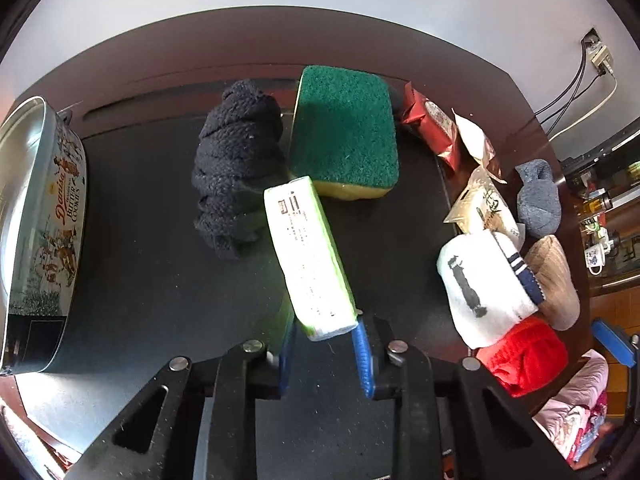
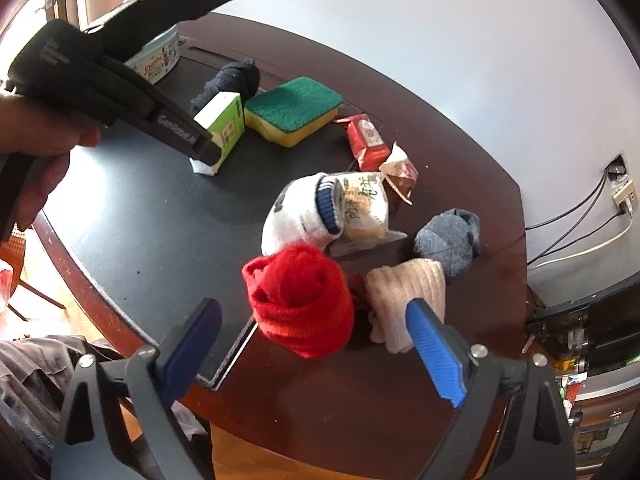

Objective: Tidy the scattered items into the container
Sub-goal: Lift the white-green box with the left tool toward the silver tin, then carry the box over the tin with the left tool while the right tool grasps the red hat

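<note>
Left gripper (image 1: 326, 354) clamped on the near end of a green-and-white box (image 1: 310, 258), held tilted above the dark mat (image 1: 160, 264), just beside the navy sock (image 1: 236, 168) and sponge (image 1: 346, 132). Cookie tin (image 1: 44, 216) open at far left. Right gripper (image 2: 316, 354) spread wide, hovering near the red sock (image 2: 300, 300).

dark round table (image 2: 120, 216) – pale wall (image 2: 440, 40), wall socket (image 2: 622, 196) trailing cables.
</note>
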Demonstrator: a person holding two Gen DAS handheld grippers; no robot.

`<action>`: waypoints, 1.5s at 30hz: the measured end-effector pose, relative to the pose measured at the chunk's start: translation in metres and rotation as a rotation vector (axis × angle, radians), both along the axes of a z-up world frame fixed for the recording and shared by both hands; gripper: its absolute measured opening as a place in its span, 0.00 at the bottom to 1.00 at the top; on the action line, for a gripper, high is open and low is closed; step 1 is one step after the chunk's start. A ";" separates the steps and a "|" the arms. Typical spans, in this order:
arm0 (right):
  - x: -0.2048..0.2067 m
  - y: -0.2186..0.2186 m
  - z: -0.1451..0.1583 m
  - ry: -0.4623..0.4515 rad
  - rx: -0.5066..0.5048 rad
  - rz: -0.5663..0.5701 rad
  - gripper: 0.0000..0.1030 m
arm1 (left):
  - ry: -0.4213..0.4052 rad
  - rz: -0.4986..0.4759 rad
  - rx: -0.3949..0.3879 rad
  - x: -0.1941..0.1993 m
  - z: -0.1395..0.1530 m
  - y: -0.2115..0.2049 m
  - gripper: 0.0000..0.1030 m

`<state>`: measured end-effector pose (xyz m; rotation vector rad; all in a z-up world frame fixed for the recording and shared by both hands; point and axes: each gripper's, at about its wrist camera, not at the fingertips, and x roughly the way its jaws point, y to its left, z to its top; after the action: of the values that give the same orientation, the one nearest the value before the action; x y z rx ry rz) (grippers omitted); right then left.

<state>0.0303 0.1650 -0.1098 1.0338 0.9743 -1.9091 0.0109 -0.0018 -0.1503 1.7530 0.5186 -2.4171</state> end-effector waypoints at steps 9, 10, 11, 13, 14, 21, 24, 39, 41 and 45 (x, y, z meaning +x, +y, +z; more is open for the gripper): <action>-0.007 -0.010 -0.014 -0.004 0.011 0.018 0.83 | 0.029 -0.010 0.002 0.009 0.019 -0.008 0.25; -0.007 -0.012 -0.016 -0.007 0.011 0.021 0.83 | 0.031 -0.010 0.005 0.011 0.021 -0.008 0.25; -0.007 -0.013 -0.017 -0.011 0.011 0.024 0.83 | 0.034 -0.011 0.008 0.012 0.023 -0.008 0.25; -0.007 -0.014 -0.020 -0.016 0.015 0.031 0.81 | 0.043 -0.014 0.014 0.015 0.029 -0.008 0.25; -0.007 -0.015 -0.023 -0.023 0.020 0.032 0.77 | 0.047 -0.015 0.017 0.017 0.032 -0.008 0.25; -0.022 -0.011 -0.026 -0.081 0.001 -0.005 0.54 | 0.071 -0.019 0.027 0.032 0.053 -0.015 0.25; -0.026 -0.003 -0.012 -0.104 -0.035 -0.029 0.52 | 0.084 0.000 0.025 0.041 0.063 -0.028 0.25; 0.012 -0.025 0.050 -0.045 -0.081 -0.002 0.52 | 0.133 0.168 -0.004 0.092 0.090 -0.131 0.25; 0.017 -0.038 0.055 -0.041 -0.094 0.013 0.52 | 0.133 0.212 -0.008 0.098 0.087 -0.152 0.25; 0.026 -0.067 0.067 -0.045 -0.127 0.045 0.52 | 0.124 0.283 -0.039 0.110 0.079 -0.187 0.25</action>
<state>0.0566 0.0983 -0.0430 0.9691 0.8331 -1.8777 0.1209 -0.1890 -0.0715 1.4119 0.6779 -2.3267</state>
